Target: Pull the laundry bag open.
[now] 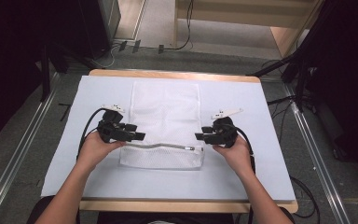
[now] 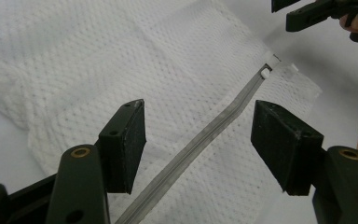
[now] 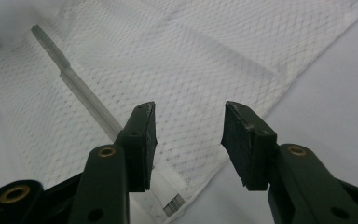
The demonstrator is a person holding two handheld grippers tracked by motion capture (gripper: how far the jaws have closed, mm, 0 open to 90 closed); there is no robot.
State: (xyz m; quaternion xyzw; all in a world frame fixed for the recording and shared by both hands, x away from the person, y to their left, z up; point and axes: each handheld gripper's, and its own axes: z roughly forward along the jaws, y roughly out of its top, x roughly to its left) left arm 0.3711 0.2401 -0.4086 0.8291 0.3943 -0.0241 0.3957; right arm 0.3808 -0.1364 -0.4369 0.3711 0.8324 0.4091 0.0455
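A white mesh laundry bag (image 1: 165,114) lies flat in the middle of the table, with a grey zipper (image 1: 161,146) running across its near end. The zipper's slider (image 2: 265,73) sits at the bag's right end. My left gripper (image 1: 139,136) is open at the zipper's left end, its jaws standing either side of the zipper track (image 2: 200,142). My right gripper (image 1: 199,136) is open at the bag's right edge, over the mesh (image 3: 191,79) near the zipper's end (image 3: 170,196). Neither gripper holds anything.
The bag rests on a pale blue-grey mat (image 1: 242,172) covering a wooden table (image 1: 186,205). Bare mat lies to the left and right of the bag. Cables (image 1: 279,100) and dark stands (image 1: 303,70) surround the table on the floor.
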